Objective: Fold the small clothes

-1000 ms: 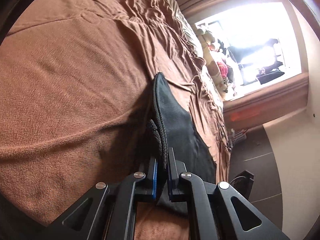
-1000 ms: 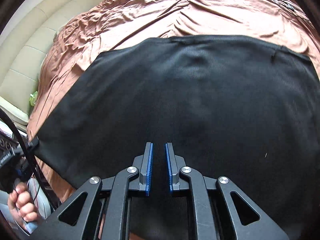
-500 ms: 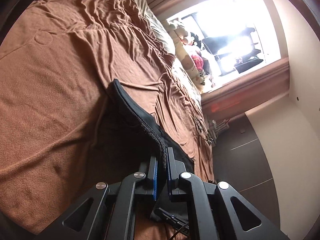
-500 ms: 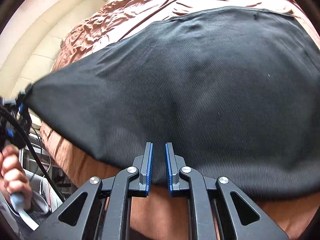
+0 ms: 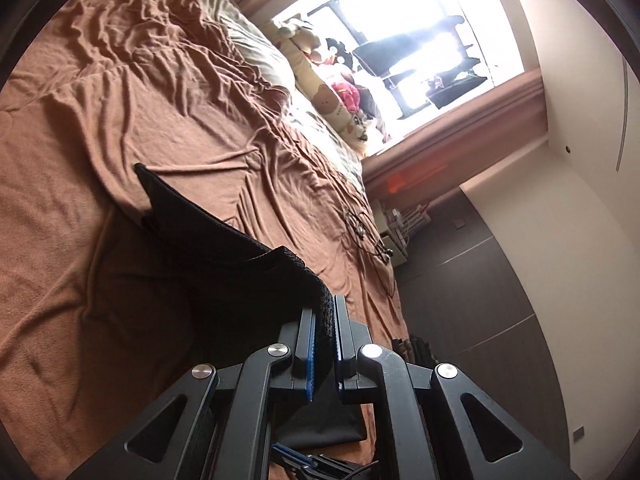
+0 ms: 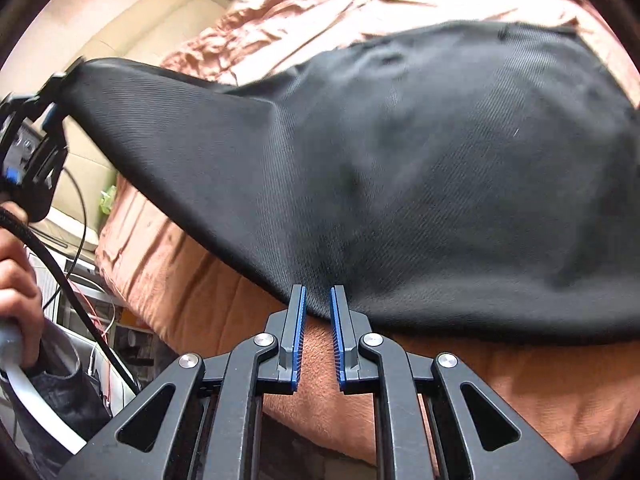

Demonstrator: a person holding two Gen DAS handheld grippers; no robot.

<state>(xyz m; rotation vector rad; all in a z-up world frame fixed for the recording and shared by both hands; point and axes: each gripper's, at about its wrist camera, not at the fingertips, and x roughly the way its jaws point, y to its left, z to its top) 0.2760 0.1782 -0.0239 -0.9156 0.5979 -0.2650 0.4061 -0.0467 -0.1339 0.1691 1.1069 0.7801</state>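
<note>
Two black hand-held grippers with blue pads work over a black knit garment [image 6: 400, 168] spread on a rumpled brown bedspread [image 5: 120, 128]. The left gripper [image 5: 324, 344] is clenched on one thick hemmed corner of the cloth, holding it clear of the bed while the rest lies flat. The right gripper [image 6: 318, 340] hangs above the near edge of the garment, its jaws nearly closed and grasping nothing. A hand [image 6: 18, 292] shows at far left.
</note>
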